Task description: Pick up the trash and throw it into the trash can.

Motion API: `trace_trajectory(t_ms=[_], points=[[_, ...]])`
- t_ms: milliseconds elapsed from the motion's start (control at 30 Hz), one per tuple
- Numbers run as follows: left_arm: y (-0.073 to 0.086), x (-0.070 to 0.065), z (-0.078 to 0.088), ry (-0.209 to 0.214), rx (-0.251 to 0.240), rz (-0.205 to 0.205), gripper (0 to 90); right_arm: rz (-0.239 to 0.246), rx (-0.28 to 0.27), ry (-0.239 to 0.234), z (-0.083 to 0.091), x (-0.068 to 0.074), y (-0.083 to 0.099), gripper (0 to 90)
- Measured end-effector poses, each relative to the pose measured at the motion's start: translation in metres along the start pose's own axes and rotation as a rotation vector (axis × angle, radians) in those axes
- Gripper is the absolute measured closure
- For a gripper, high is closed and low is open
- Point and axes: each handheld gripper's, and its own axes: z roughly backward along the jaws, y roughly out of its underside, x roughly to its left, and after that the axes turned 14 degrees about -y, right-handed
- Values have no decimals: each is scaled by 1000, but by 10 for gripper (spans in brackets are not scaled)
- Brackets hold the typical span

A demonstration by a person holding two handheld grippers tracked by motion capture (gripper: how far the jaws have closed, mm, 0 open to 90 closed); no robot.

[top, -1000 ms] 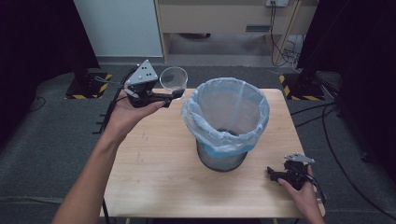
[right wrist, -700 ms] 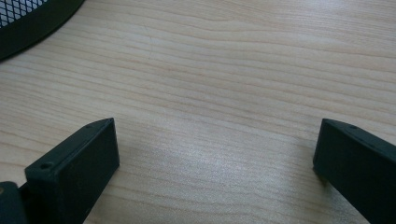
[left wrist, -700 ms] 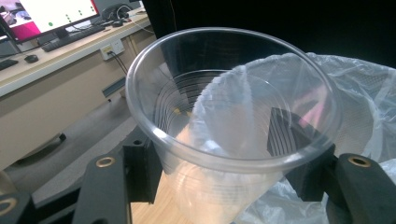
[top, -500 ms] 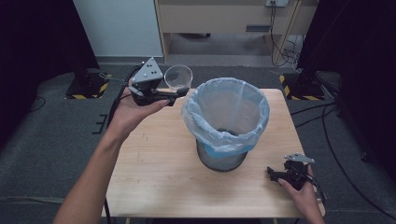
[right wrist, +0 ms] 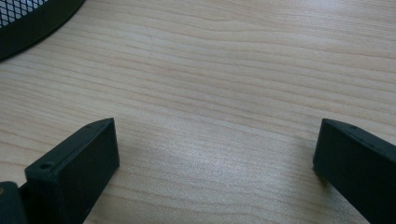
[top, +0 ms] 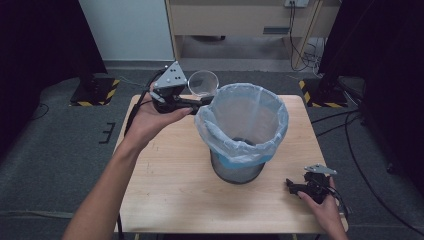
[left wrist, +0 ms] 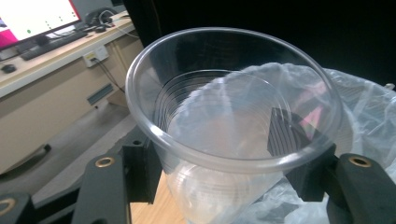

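- Cup [top: 203, 83] of clear plastic sits clamped in the left hand-held gripper [top: 200, 101], held up in the air at the far left of the bench [top: 170, 185], its mouth open toward the ceiling and its long axis close to upright.
- In the left gripper view the two black jaws press on opposite sides of the cup [left wrist: 233, 126] just under its rim, and the wall looks slightly squeezed.
- Bin [top: 242, 127], lined with a pale blue bag, stands mid-bench; the cup is just beside its near-left rim, not yet over the opening. The bin lies to the right of the cup as seen from above.
- The left hand is by far the nearer to that rim; I'd guess a short carry rightward over the bag comes next.
- The right hand-held gripper [top: 295, 186] rests low at the bench's near right corner, jaws wide apart with bare wood between them.
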Motion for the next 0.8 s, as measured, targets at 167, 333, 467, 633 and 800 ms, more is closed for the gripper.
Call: trace_trajectory(t_ms=[167,333,467,633,800], points=[[-3,-5,-7,21,-2,-6,376,0,0,0,0,0,0,3],[-3,-11,-20,52,-2,-1,375,0,0,0,0,0,0,3],[-2,-15,-29,66,6,6,375,0,0,1,0,0,0,4],[-4,-20,-38,84,18,3,375,1,0,-1,0,0,0,3],[-1,-27,-48,101,47,-13,373,1,0,-1,0,0,0,4]])
